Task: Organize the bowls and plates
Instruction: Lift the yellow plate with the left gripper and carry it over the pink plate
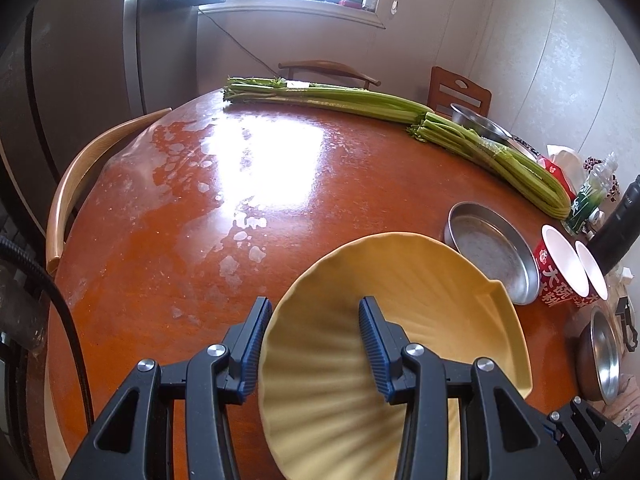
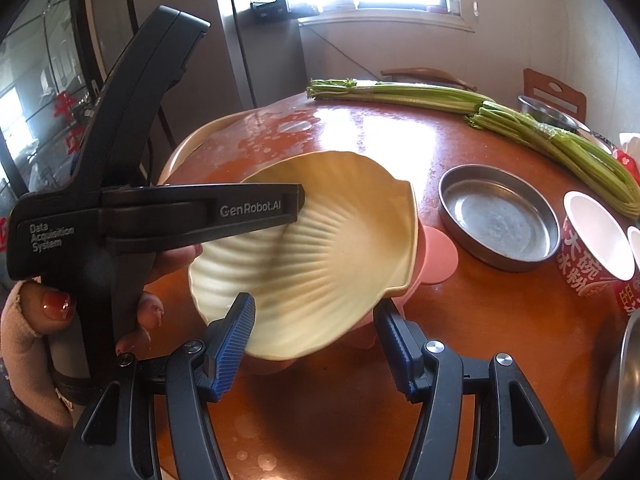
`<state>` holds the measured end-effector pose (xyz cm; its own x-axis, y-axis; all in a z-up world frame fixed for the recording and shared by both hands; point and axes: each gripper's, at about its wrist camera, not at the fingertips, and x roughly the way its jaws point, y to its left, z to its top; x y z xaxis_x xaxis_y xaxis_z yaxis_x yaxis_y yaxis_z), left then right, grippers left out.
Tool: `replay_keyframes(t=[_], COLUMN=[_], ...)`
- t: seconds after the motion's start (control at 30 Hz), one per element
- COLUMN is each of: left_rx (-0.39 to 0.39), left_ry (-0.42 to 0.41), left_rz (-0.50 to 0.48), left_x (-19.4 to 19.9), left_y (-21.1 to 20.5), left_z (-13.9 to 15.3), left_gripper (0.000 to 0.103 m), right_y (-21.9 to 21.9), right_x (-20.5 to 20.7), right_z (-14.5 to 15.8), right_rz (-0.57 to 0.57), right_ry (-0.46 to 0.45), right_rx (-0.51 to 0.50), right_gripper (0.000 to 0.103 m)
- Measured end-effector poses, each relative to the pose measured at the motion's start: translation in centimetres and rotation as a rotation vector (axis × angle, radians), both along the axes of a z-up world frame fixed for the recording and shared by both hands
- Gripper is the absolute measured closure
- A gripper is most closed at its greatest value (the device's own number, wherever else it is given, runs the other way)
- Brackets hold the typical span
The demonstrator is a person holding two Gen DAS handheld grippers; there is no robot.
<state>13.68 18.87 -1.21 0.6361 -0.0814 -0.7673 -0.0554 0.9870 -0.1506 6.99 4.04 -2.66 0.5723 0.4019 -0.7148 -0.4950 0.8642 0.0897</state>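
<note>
The round wooden worktop [image 1: 280, 208] has much free surface on its left and far-left part, where only wet patches shine; its left edge runs close to a curved chair back [image 1: 80, 176]. Along the far edge lie two bundles of celery [image 1: 360, 100]. The right side is crowded: a shallow steel dish [image 1: 494, 252] stands just right of the yellow shell-shaped plate [image 1: 400, 304], then two red paper cups [image 1: 564, 268], and a steel bowl [image 1: 600, 352] nearer to the right edge. Another steel bowl [image 1: 480, 122] sits far right, behind the celery.

The left gripper [image 1: 316, 344] stands wide, and the left rim of the yellow plate passes between its fingers. One finger is outside the rim and the other is over the ribbed inside. From the pictures I cannot tell if the pads press the plate.

In the right wrist view the plate [image 2: 320, 248] is tilted, with its right side near a pink plate [image 2: 438, 252] that lies flat on the worktop, partly under it. The right gripper [image 2: 316, 344] is opened wide at the near rim of the yellow plate; its left pad [image 2: 236, 332] is at the rim, the right finger is just beside the plate's corner. It grips nothing. The person's left hand [image 2: 48, 312] holds the black handle of the left gripper.
</note>
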Motion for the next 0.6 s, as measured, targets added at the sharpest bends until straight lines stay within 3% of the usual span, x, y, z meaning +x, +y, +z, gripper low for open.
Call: replay_keyframes(t=[0.6], left_rx=[0.006], left_ry=[-0.01], left_rz=[0.001], left_x=[-0.6], left_y=[0.1], left_z=[0.2], left_gripper=[0.058], right_y=[-0.2], right_x=[-0.4], right_z=[0.4], right_rz=[0.021], right_ry=[-0.022], right_rx=[-0.001], right_gripper=[0.038])
